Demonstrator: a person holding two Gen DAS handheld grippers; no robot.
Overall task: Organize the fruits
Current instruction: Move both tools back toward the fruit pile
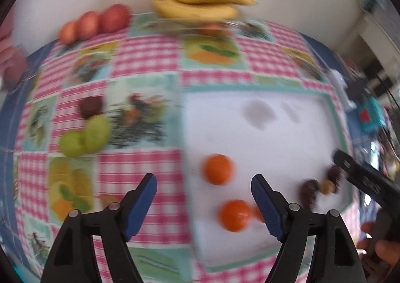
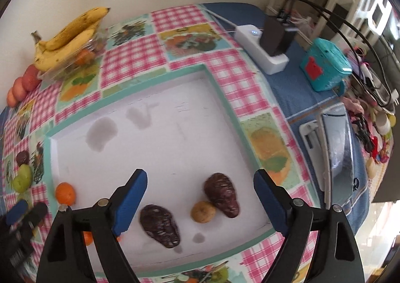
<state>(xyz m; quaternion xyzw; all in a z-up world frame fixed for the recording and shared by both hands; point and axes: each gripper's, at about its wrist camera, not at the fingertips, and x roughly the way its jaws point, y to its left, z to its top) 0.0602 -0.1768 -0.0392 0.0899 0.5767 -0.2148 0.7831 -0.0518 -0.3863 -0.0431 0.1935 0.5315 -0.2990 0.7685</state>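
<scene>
A: status?
B: oranges (image 1: 218, 169) + avocados (image 2: 160, 225) on white board (image 2: 160, 133); pears (image 1: 85, 136), apples (image 1: 95, 23), bananas (image 1: 200, 3) still off it.
A: grippers?
B: left gripper (image 1: 203, 198), right gripper (image 2: 200, 198) both agape, holding nothing.

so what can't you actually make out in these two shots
- Third orange, left wrist view: mostly hidden behind the left tool's right finger.
- Clear container under the bananas, right wrist view: contents small and blurred; only something orange shows.
- Left wrist view overall: motion blur smears the small dark fruits by the white area's edge.
- Left tool in the right wrist view: cut off by the frame edge.
</scene>
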